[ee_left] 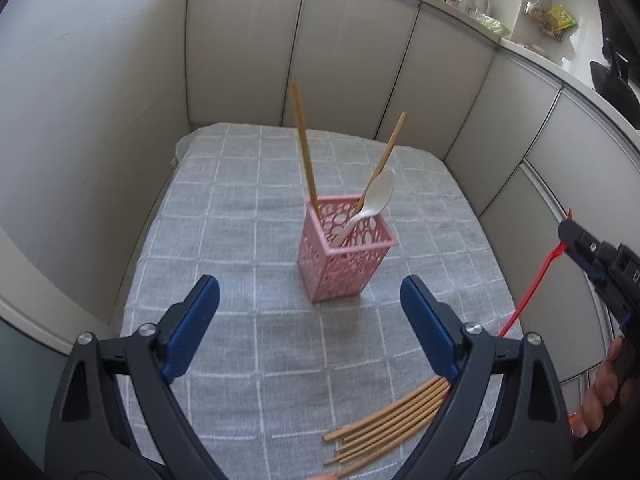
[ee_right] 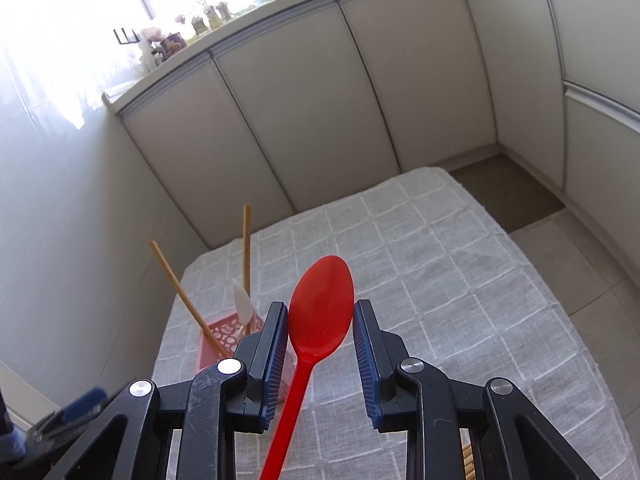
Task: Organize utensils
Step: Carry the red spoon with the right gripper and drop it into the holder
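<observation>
While both tongs hang above the checked cloth, the pink basket serves as landmark.
Left tongs (ee_left: 310, 320): spread wide, nothing between the blue pads, just in front of the basket on the near side.
Right tongs (ee_right: 320, 344): pinching the red spoon (ee_right: 322, 312) by its bowl, handle trailing back beneath; off to the basket's right.
Pink basket (ee_left: 344, 256): upright on the cloth-covered surface (ee_left: 224, 208); holds two wooden chopsticks (ee_left: 304, 152) leaning apart and a white spoon (ee_left: 378, 196), bowl up.
Loose chopsticks (ee_left: 384, 424): a bundle lying flat on the cloth, nearer than the basket, partly hidden under the left tongs' right arm.
</observation>
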